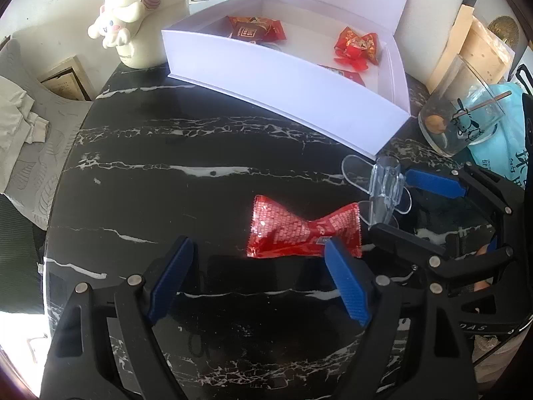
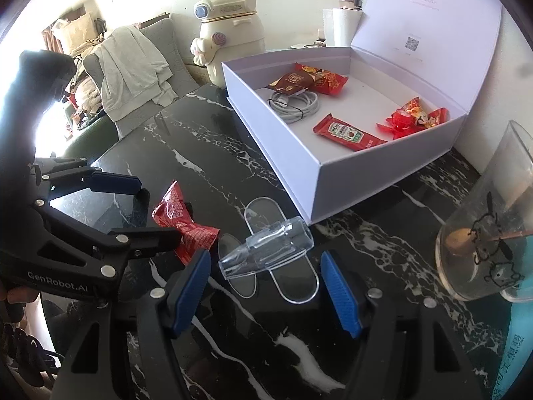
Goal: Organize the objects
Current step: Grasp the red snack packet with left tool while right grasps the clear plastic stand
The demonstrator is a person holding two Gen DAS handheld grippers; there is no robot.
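The white box (image 2: 266, 123) stands open on the black marble table (image 1: 166, 200), its lid (image 2: 429, 16) upright behind; inside lie two snack packets (image 2: 308, 78) at the back, a coiled white cable (image 2: 296, 103), a red ketchup sachet (image 2: 348, 132) and a cluster of red wrapped sweets (image 2: 414, 116). The cable shows only in the right wrist view, since the box's near wall hides it from the left wrist camera, which catches just the tip of the sachet. A red snack packet (image 1: 299, 230) lies on the table outside the box, in front of the left gripper (image 1: 260, 260), whose blue pads stand wide apart; the right-hand pad overlaps the packet's corner, but contact cannot be told. The right gripper (image 2: 266, 273) also has its fingers spread, bracketing a clear plastic stand (image 2: 269, 250) that lies on the table untouched by either pad. A cream cartoon kettle (image 2: 230, 33) stands left of the box, a drinking glass with a cartoon print (image 2: 489, 233) to its right beside a teal bag (image 1: 499, 140)
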